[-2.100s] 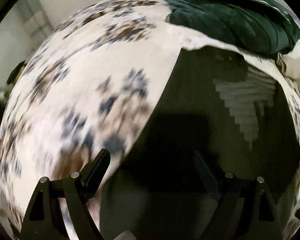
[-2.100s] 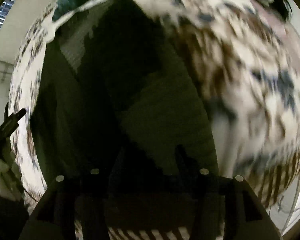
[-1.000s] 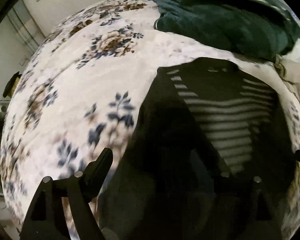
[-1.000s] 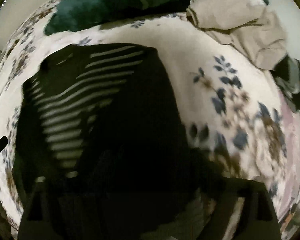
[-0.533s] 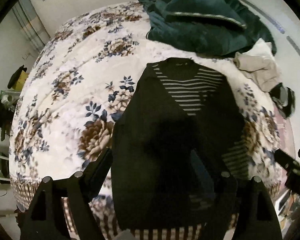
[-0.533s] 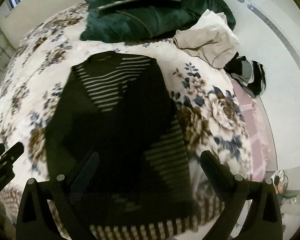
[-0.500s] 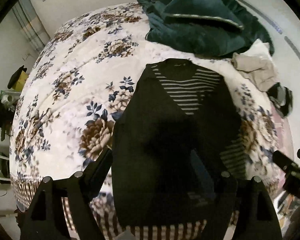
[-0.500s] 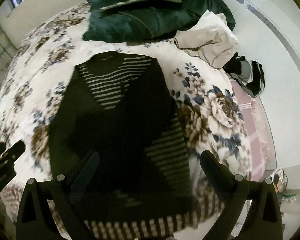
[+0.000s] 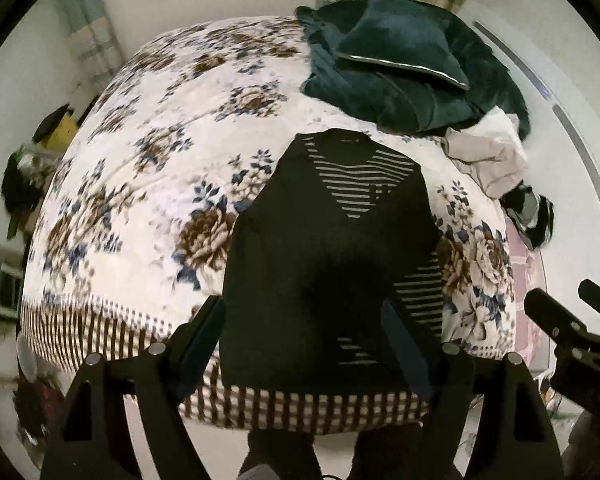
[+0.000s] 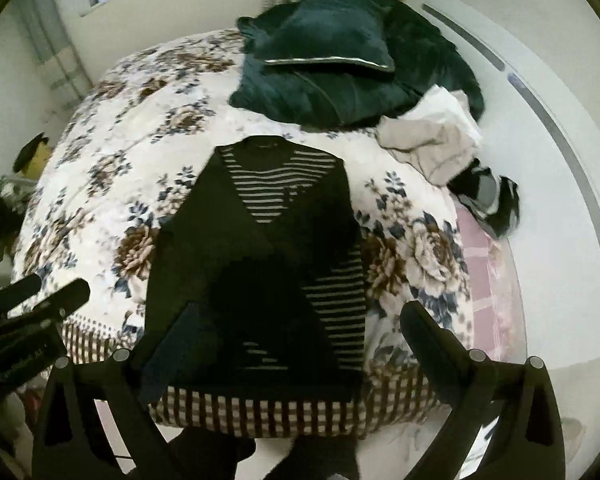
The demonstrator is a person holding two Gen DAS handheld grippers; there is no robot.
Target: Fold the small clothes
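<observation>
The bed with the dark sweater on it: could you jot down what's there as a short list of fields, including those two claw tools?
surface: bed with floral blanket
garment being folded: dark striped sweater, lying flat near the foot edge, both sleeves folded across its front
far end of bed: dark green pillow on a green blanket
other clothes: beige garment and a black-and-grey one, at the bed's right edge
left gripper: open, above the sweater, holding nothing
right gripper: open, above the sweater, holding nothing

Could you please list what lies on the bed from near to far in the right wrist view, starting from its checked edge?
Checked edge of the bedspread → dark striped sweater → dark green cushion.
</observation>
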